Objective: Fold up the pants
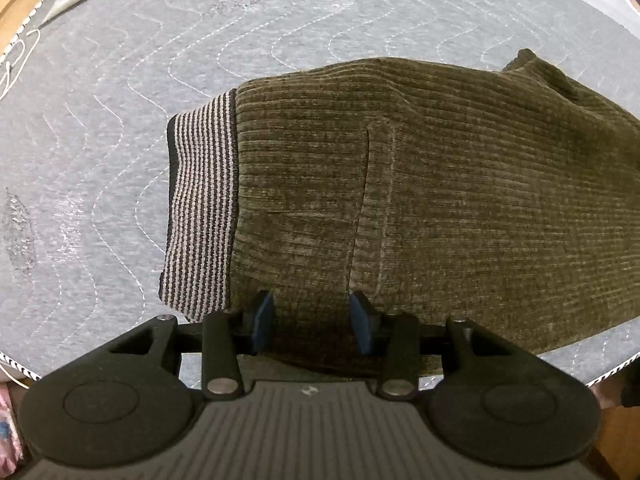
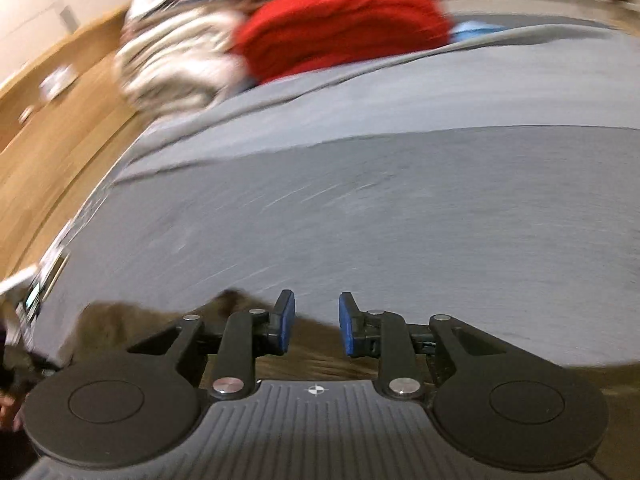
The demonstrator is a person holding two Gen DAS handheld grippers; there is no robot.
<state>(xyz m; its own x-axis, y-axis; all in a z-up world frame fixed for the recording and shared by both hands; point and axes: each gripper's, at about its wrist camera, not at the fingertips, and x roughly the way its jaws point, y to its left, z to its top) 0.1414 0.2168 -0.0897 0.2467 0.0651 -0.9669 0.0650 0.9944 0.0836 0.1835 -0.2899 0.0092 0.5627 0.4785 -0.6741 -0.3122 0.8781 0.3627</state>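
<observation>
The right gripper (image 2: 316, 322) hangs over a grey mattress (image 2: 400, 208), and its blue pads (image 2: 285, 322) stand apart with nothing between them. The olive pants (image 2: 132, 320) lie under the gripper at the lower left, partly hidden. Far behind, a red cloth (image 2: 340, 20) and striped bedding (image 2: 172, 64) lie blurred. Left is a wooden floor (image 2: 52, 128).

Olive ribbed pants (image 1: 440, 184), grey-black striped waistband (image 1: 202, 208); grey quilted mattress (image 1: 100, 160).

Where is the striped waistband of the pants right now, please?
In the left wrist view, the striped waistband lies left of centre on the grey mattress, just beyond the left gripper.
</observation>
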